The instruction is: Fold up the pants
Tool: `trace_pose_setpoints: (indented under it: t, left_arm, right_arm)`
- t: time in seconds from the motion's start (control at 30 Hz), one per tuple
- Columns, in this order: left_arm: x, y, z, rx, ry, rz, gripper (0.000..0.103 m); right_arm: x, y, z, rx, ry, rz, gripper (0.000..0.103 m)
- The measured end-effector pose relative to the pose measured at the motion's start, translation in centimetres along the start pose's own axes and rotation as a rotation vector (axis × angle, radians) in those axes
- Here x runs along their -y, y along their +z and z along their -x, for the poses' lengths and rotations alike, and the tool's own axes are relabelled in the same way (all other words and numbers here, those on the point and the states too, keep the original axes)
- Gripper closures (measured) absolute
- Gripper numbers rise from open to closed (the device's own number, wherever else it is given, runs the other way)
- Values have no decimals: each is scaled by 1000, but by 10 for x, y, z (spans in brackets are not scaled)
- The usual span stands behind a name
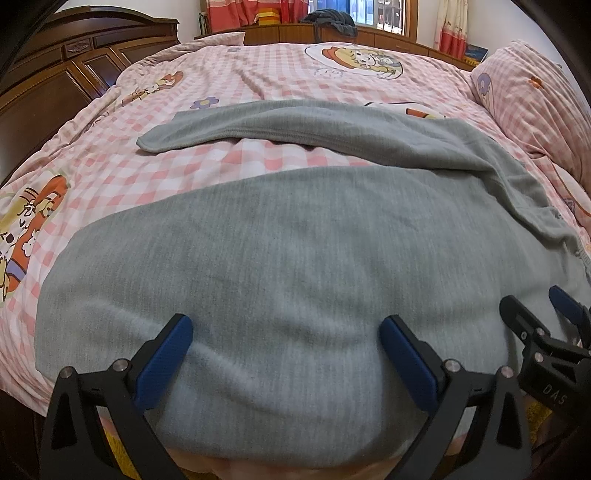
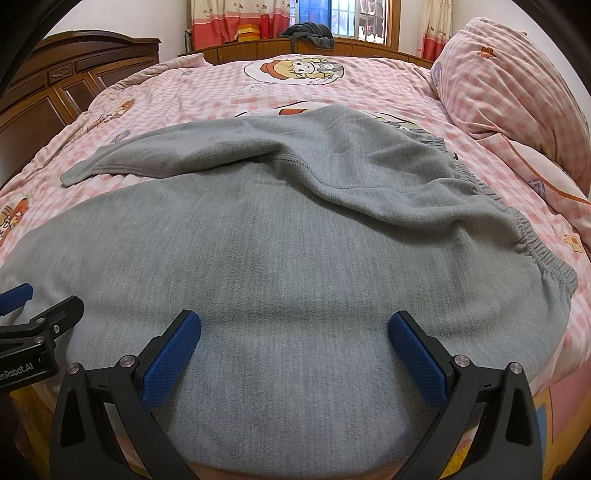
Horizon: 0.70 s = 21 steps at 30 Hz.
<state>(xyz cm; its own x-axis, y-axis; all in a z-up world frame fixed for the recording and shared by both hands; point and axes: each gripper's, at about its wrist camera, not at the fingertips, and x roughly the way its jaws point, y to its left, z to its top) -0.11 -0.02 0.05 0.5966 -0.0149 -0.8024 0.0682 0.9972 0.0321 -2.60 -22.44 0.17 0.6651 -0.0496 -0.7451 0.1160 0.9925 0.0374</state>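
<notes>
On the pink checked bed [image 1: 280, 155], grey pants [image 2: 288, 258] lengthwise left-right, waistband rightward; both grippers' jaws wide, empty.

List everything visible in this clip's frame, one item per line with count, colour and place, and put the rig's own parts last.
pants: one, grey, spread across the near part of the bed, elastic waistband to the right, one leg angled away to the far left
bed cover: one, pink and white check with cartoon prints, over the whole bed
pillow: one, same pink check, far right
headboard: one, dark brown wood, left side
wooden ledge: one, brown, behind the bed under the window
dark garment: one, dark grey, heaped on the ledge
curtains: pale with red-pink hem, flanking the window
left gripper: black with blue pads, open, over the near pants edge
right gripper: same colours, open, beside it
</notes>
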Motion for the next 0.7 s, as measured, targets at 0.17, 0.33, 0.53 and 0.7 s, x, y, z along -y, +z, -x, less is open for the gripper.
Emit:
trace_pose_setpoints:
  t: [0.17,0.33,0.53,0.7]
  left_arm:
    - [1,0,1,1,1,-1,0]
    - [0,0,1,1,1,0,0]
    - [1,0,0,0,1,-1,0]
    - [1,1,2,-11,-2,-4,0]
  right_arm:
    - [0,0,0,0,0,0,0]
    - [1,1,0,0,0,1,0]
    - [0,0,0,0,0,0,0]
    - [3,3,-1,-12,4,-1,0]
